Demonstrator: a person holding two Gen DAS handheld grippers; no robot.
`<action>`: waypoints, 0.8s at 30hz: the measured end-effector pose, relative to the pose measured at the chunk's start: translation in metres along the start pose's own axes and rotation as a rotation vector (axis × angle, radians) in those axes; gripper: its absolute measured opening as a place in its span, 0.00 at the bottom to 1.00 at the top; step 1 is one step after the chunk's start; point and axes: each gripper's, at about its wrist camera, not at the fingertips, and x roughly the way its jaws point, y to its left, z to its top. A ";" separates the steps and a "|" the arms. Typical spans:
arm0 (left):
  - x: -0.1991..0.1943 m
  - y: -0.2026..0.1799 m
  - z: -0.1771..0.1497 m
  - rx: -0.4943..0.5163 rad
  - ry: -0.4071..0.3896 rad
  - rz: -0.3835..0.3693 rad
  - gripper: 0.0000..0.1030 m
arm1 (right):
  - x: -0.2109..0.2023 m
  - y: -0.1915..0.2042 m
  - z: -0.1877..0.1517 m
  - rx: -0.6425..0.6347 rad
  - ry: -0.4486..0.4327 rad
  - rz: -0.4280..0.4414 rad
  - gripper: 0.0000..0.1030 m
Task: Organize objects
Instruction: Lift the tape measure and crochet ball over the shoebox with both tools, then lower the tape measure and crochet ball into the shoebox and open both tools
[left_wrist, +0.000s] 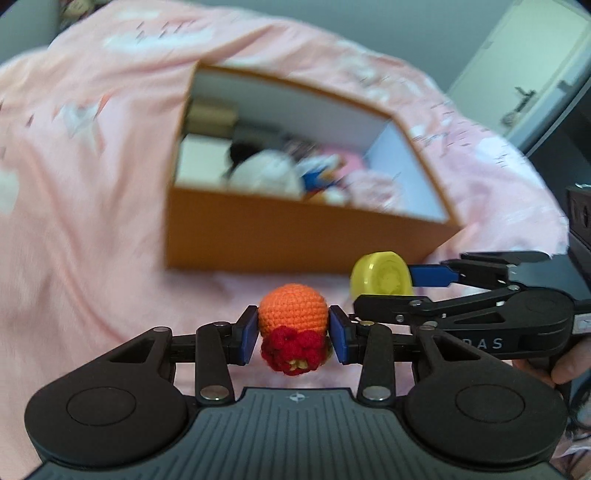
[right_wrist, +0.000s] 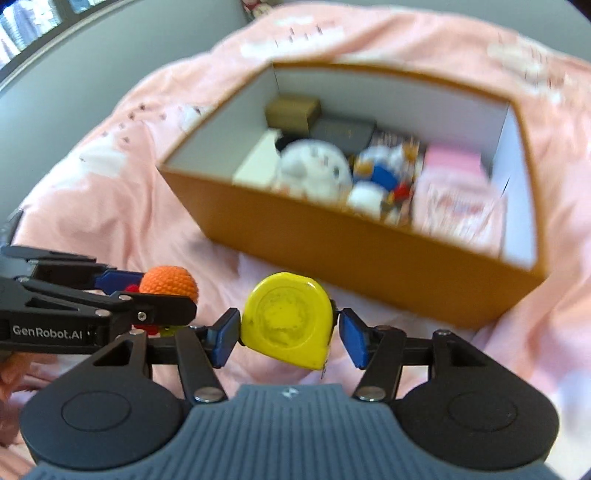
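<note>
My left gripper (left_wrist: 293, 334) is shut on an orange and red crochet toy (left_wrist: 291, 314), held above the pink bedding. My right gripper (right_wrist: 286, 334) is shut on a yellow tape measure (right_wrist: 286, 319). Each shows in the other's view: the right gripper (left_wrist: 384, 286) with the tape measure (left_wrist: 380, 278) at the right of the left wrist view, the left gripper (right_wrist: 162, 295) with the toy (right_wrist: 168, 282) at the left of the right wrist view. The open orange box (right_wrist: 369, 258) lies just ahead of both; it also shows in the left wrist view (left_wrist: 295, 240).
The box holds several items: a white plush (right_wrist: 314, 170), a blue and white toy (right_wrist: 384, 170), a pink packet (right_wrist: 458, 199), small dark and tan boxes (right_wrist: 295, 110). Pink blanket (left_wrist: 92, 221) covers the surface. A grey wall and door (left_wrist: 535, 74) stand at the right.
</note>
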 end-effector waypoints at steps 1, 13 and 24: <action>-0.005 -0.005 0.006 0.014 -0.015 -0.010 0.44 | -0.007 -0.001 0.005 -0.018 -0.015 -0.003 0.59; 0.000 -0.037 0.084 0.093 -0.095 -0.083 0.44 | -0.045 -0.031 0.065 -0.248 -0.130 -0.131 0.59; 0.063 -0.033 0.137 0.115 -0.020 -0.113 0.44 | 0.014 -0.075 0.106 -0.464 -0.054 -0.291 0.59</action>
